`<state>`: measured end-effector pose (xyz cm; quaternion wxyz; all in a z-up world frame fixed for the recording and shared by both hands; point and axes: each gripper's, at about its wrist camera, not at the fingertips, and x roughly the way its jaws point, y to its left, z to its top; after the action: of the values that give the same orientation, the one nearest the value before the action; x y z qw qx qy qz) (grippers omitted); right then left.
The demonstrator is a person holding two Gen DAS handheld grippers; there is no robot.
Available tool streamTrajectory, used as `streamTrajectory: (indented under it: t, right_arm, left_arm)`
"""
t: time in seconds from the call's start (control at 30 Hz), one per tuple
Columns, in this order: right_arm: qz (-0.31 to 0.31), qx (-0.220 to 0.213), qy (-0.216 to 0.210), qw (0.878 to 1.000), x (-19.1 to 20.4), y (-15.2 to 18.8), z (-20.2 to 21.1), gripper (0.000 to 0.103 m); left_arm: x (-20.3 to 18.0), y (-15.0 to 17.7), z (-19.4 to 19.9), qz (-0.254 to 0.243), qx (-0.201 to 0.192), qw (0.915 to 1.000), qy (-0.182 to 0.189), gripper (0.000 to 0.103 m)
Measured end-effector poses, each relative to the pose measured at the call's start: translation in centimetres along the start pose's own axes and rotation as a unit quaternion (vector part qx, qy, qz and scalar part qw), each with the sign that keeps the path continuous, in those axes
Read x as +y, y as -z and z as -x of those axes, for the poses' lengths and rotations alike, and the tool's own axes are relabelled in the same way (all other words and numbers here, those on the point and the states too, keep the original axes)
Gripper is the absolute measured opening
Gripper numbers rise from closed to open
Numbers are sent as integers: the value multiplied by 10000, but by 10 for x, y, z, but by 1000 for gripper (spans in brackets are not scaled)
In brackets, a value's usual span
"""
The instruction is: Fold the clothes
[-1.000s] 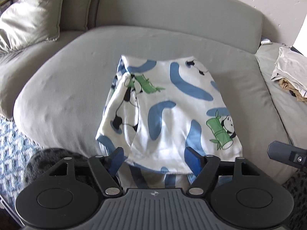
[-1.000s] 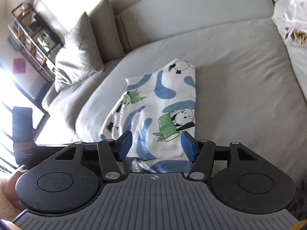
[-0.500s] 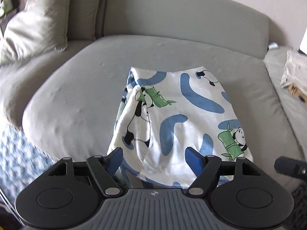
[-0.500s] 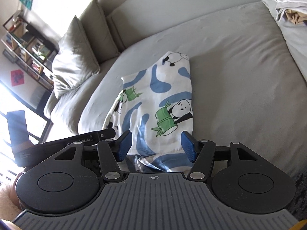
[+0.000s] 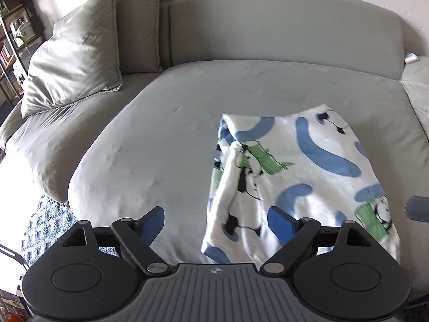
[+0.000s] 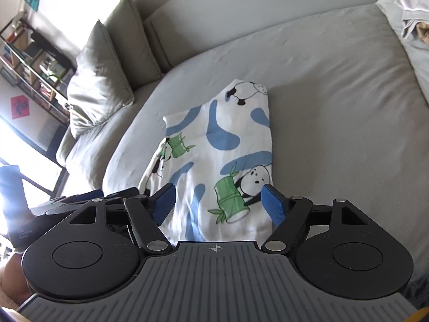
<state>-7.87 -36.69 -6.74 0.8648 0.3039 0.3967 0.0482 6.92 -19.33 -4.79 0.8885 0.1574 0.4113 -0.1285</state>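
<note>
Grey sofa cushioning (image 5: 166,134) fills both views, a broad rounded seat with a low backrest behind it. Nearest the left wrist camera, the left gripper (image 5: 215,222) has its blue fingers spread wide with nothing between them; its left finger hangs over bare cushion and its right finger over the near left part of the garment. Nearest the right wrist camera, the right gripper (image 6: 218,201) is also spread wide and holds nothing, its fingers framing the near end of the same garment, just above it.

That garment (image 5: 308,177) is a folded white piece of clothing printed with blue curved shapes, pandas and green bamboo. It lies flat on the seat cushion, right of centre in the left view, with a looser, rumpled fold running along its left edge and its near edge close to the front of the seat. In the right wrist view the left gripper's dark body (image 6: 69,204) shows at the lower left, beside the garment's near left corner.

Farther back, a silvery throw pillow (image 5: 77,59) leans in the sofa's left corner. A small pile of pale clothes (image 6: 413,8) sits on the sofa section at the far right. Beyond the pillow, shelves (image 6: 29,61) stand against the wall.
</note>
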Motion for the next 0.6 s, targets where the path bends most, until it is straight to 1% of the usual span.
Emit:
streamTrajectory:
  t: [0.07,0.2,0.3,0.43,0.6]
  right_arm:
    - [-59,55,15,10000,-3,-5,-8,76]
    - [-324,187,17,9993,-14,-12,-24,76]
    - [-553,296,-8,9980,-23,-18,-36,76]
    - [-856,440,-41,9953,-36,-26,-52,76]
    - [-1235,620,-82,9904,-51,-35,-71,76]
  left_arm:
    - [5,-4,-5,19,19,10000,-72,86]
    - [25,-12,-24,346,184,9986,352,87]
    - [39,-17,-38,593,309,9955,674,87]
    - [59,-25,-58,921,474,9885,1102,87]
    - [83,-34,-82,1326,679,9753,1631,85]
